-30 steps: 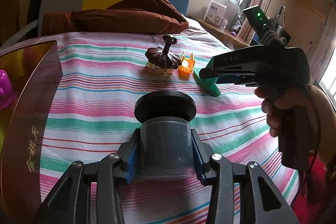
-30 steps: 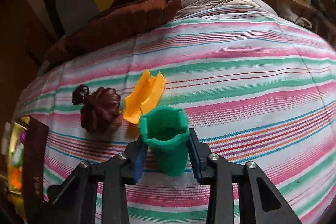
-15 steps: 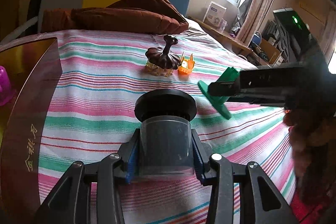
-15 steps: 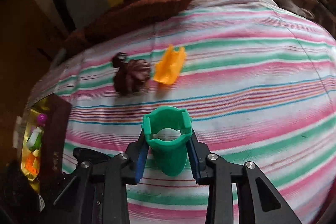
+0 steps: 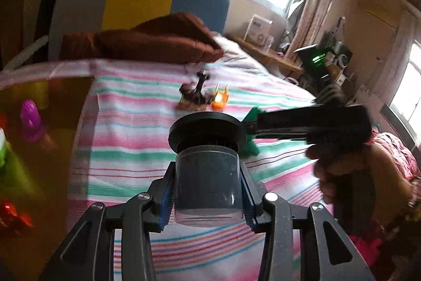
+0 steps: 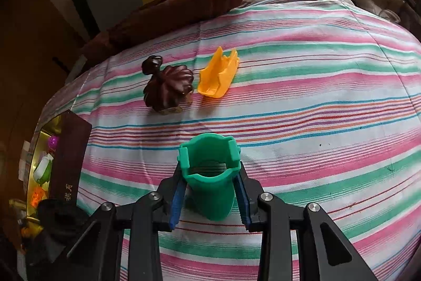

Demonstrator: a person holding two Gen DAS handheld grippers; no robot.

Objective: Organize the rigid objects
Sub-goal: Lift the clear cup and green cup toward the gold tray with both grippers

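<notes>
Carrying: both tongs are loaded above the striped bed cover [image 6: 315, 86], each clamped on one rigid thing, presumably on the way to the box.
Left tongs [image 5: 208, 191]: closed fairly wide on a smoky translucent cylinder with a broad black cap [image 5: 208, 175]; the blue pads press its two sides, the cap pointing away from the tongs.
Right tongs [image 6: 209, 191]: closed narrowly on a green plastic cup-like piece [image 6: 210, 175], its open mouth facing away from the tongs, so the pads bear on the firmer walls.
Ahead of the right tongs: a dark brown lotus-shaped ornament [image 6: 168, 88] and, just beside it, an orange plastic piece [image 6: 218, 78], both lying on the bed, not yet collected.
Left of both tongs: a dark box with a gold lining [image 6: 68, 159], holding a purple toy [image 5: 30, 120] and other small bright things; this looks like the place for sorting.
Hard to make out: the left view is smeared; the box contents are small and partly cut off; the green piece shows there only as a sliver behind the black cap; the ornament's base is unclear.
</notes>
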